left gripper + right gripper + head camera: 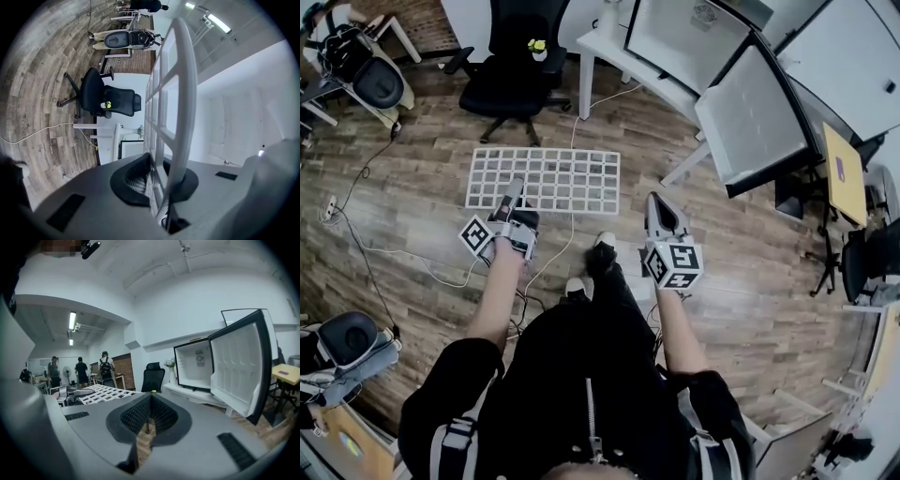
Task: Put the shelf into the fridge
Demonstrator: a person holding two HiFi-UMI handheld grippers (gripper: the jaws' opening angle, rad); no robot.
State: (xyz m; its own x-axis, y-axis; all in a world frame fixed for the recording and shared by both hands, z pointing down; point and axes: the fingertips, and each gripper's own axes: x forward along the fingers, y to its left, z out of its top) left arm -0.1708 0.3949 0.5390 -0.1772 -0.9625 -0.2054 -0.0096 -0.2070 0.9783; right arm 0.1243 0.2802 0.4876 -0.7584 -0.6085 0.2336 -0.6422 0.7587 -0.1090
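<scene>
Holding a white grid shelf (555,178) by its near edge, left of that edge's middle, with the left gripper (512,192). Seen in the left gripper view as fingers (133,180) clenched on the shelf's (180,93) rim, with the grid running edge-on up the middle of the frame. Carried clear of the wooden floor (412,216), roughly flat, out in front of the person. Gripped by that one gripper alone.

Keeping the right gripper (662,204) just beside the shelf's right end, apart from it. Fingers of the right gripper (149,416) pressed together with nothing between them. Visible from there as a flat white lattice (101,392) off to the left.

Well apart from the fridge (684,37), which stands ahead and to the right on a white bench (605,47). Fridge door (755,117) swung wide open, white interior (197,364) exposed. Black office chair (520,56) beyond the shelf's far edge, beside the bench. Three people standing (79,371) far off in the right gripper view.
</scene>
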